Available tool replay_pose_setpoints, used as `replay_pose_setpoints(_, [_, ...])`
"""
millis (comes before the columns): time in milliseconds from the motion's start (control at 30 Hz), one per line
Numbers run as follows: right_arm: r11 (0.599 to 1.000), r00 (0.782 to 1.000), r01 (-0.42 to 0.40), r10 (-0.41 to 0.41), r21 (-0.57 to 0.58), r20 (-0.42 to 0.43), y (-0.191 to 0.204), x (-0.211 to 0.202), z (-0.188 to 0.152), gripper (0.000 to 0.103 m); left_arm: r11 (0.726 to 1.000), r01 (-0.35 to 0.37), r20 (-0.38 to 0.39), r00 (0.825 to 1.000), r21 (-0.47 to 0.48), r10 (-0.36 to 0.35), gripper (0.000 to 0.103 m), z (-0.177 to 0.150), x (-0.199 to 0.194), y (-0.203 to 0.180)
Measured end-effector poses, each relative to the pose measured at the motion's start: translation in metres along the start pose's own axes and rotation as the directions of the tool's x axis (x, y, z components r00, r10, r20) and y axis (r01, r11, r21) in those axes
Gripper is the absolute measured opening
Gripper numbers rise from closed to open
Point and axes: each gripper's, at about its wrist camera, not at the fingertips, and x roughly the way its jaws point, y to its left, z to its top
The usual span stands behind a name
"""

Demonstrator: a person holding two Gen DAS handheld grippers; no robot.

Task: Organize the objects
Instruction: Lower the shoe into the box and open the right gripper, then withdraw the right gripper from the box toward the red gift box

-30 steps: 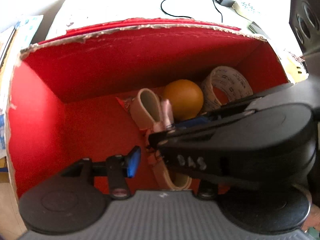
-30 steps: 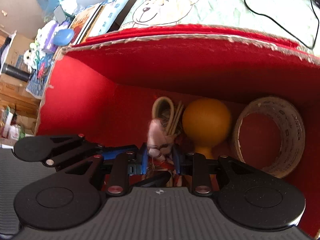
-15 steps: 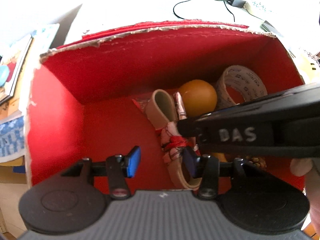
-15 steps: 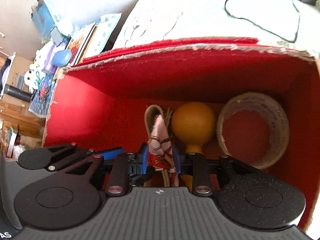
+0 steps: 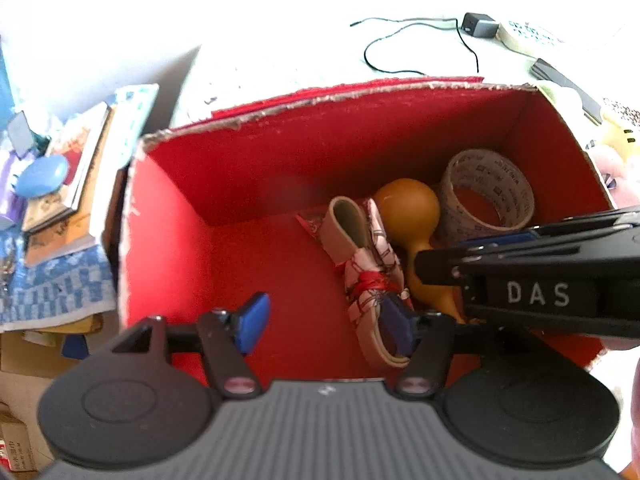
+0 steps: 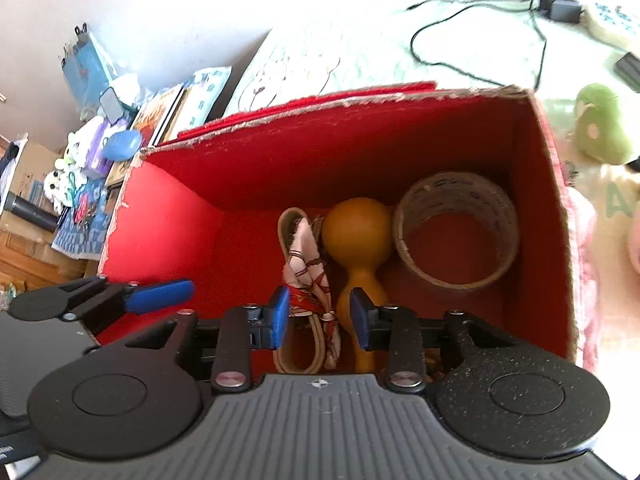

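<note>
Now your belt [image 6: 308,280], gourd [image 6: 356,240] and tape [image 6: 456,232] lie in the red box [image 5: 168,248]; both jaws are opening, holding nothing.

Strong daylight is washing out a pale printed bedspread [image 6: 360,52] at twelve o'clock, where a black cable [image 6: 476,32] is trailing to a charger [image 6: 558,5]. At nine o'clock, books [image 5: 76,168] are lying stacked beside a white wall [image 6: 160,8], with wooden furniture [image 6: 28,256] showing below.
</note>
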Motion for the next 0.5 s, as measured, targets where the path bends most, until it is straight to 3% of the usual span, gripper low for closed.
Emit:
replay_pose_setpoints(133, [1.0,0.998,0.012,-0.012,0.001,0.059,0.001,-0.013,-0.003,0.05,0.999,-0.036,0.031,0.999,-0.003,0.036,0.074,-0.004,-0.011,-0.003])
replay_pose_setpoints(333, [1.0,0.992,0.021,-0.02,-0.007,0.124,0.003,-0.035,-0.01,0.051,0.996,-0.083,0.077,0.993,-0.029,0.085,0.088,-0.012,-0.033,-0.004])
replay_pose_setpoints(500, [0.999,0.987,0.032,-0.027,-0.029,0.158,0.005,-0.053,-0.019,0.051,0.993,-0.112,0.117,0.986,-0.048,0.117,0.092,-0.019,-0.054,-0.008])
